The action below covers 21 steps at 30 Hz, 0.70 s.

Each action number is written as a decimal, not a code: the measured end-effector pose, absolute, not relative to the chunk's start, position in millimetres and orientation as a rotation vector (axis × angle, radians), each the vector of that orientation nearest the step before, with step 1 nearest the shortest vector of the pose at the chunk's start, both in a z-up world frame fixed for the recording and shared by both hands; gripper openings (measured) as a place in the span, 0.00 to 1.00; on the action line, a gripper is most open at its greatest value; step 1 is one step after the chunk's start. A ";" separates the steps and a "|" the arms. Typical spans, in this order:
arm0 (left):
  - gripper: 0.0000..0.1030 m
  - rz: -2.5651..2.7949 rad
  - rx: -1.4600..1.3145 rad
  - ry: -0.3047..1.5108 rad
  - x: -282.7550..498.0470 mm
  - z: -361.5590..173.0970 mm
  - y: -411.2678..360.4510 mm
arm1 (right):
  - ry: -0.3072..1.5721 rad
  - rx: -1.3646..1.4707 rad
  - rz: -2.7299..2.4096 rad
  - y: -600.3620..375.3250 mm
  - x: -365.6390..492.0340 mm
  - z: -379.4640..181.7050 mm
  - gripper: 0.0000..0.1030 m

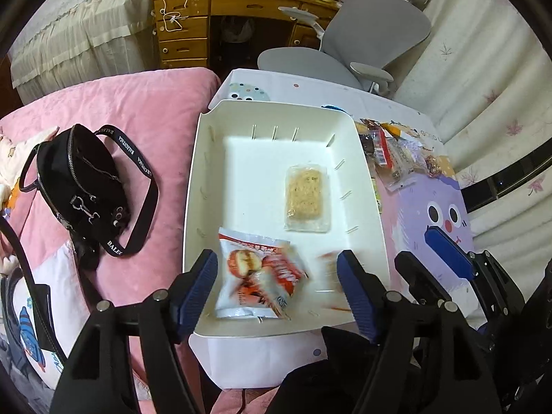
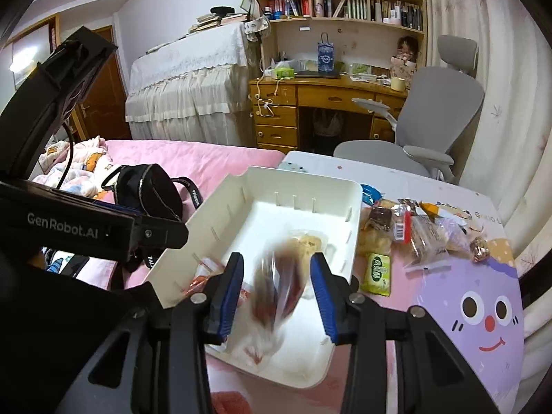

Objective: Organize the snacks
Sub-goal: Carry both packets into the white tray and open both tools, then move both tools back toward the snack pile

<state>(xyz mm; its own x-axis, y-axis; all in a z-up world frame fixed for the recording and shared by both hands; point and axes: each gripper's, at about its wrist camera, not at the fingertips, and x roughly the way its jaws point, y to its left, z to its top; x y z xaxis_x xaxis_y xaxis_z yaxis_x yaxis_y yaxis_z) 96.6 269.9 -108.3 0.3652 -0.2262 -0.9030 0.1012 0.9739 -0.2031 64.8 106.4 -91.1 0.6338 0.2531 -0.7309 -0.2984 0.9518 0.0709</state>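
Blue-padded left hand-held gripper [image 1: 277, 286] hangs jaws apart over white plastic bin [image 1: 207, 158], red-and-white snack packet [image 1: 255, 276] loose on bin floor between pads. Right hand-held gripper [image 2: 277, 288], moderately spread, has blurred red packet [image 2: 276, 286] between pads; grip unclear. Unsorted wrapped snack pile [image 2: 414, 231] lies on tabletop right of bin, nearer right gripper.

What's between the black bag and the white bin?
Only bare pink bedspread lies between black bag and white bin; left wrist view shows it.

Dim indoor light, fisheye-warped edges, blurred packet [image 2: 276, 283], perhaps moving
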 end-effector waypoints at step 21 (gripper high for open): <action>0.71 -0.352 -0.069 1.228 109.8 -114.9 171.8 | 0.958 0.034 0.185 31.7 53.3 -104.0 0.43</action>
<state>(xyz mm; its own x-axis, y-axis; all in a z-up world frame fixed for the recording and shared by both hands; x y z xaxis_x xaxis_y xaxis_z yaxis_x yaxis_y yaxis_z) 109.8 171.8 -114.9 0.2897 -0.3000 -0.9089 0.2266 0.9441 -0.2394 53.3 31.7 -104.0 0.5603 0.1723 -0.8102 -0.1419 0.9836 0.1111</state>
